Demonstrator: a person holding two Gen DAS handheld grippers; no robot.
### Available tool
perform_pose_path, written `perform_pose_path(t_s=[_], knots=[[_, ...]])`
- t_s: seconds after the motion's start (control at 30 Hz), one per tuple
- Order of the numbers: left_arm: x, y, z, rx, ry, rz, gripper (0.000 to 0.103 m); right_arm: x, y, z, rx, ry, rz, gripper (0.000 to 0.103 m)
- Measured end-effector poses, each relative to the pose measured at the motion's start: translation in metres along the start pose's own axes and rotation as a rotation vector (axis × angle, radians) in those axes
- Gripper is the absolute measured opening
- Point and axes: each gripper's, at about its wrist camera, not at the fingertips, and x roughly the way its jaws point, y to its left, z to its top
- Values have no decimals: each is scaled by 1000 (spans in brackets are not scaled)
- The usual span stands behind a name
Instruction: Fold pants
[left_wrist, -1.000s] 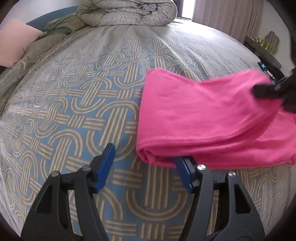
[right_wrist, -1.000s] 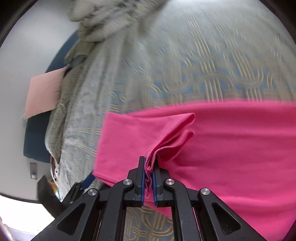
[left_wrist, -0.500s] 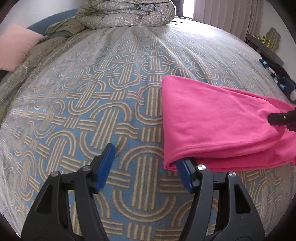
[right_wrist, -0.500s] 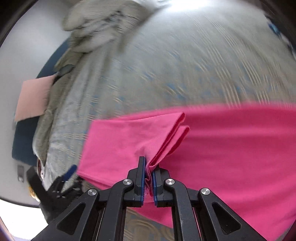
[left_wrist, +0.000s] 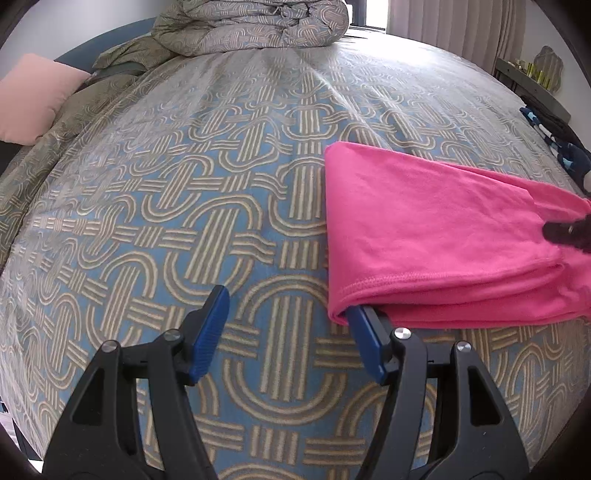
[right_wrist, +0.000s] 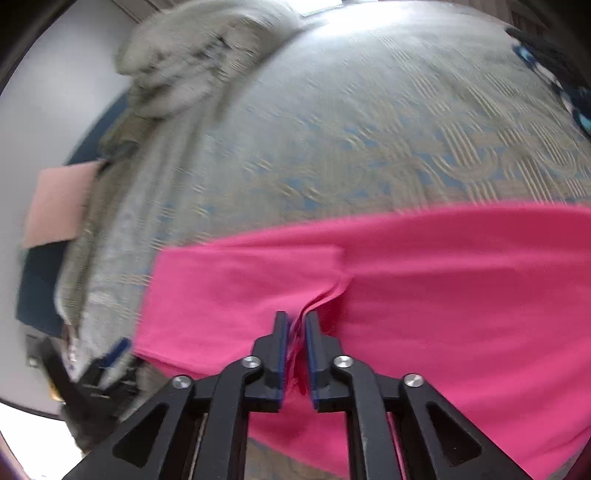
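Right wrist view shows the right gripper (right_wrist: 295, 328) with its jaws just parting, the gathered edge of the bright pink folded knit pants (right_wrist: 443, 295) loose between the pads and no longer pinched. Those pants lie on the blue-and-tan patterned woven bedspread (left_wrist: 184, 221), at 3 o'clock in the left wrist view. Left gripper (left_wrist: 291, 325) stands spread, gripping nothing, its right pad tucked under the near hem. My judgement: the fold is being laid down, so let the jaws clear fully before lifting away, or the top layer drags.
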Motion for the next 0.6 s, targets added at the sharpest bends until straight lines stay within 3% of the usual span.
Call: perform_pose_path(t_s=[0.17,0.3,0.6], knots=[[-5,3,-5,8,18,-1,66,-9,-21,-10,56,-15,81,29],[-15,2,-7,11,9,-2,66,-30,-24,-19,30,-112,44,54],[-33,-26,3,66,-30,-51,66,-53,-49,-47,45,-228,-108,59]])
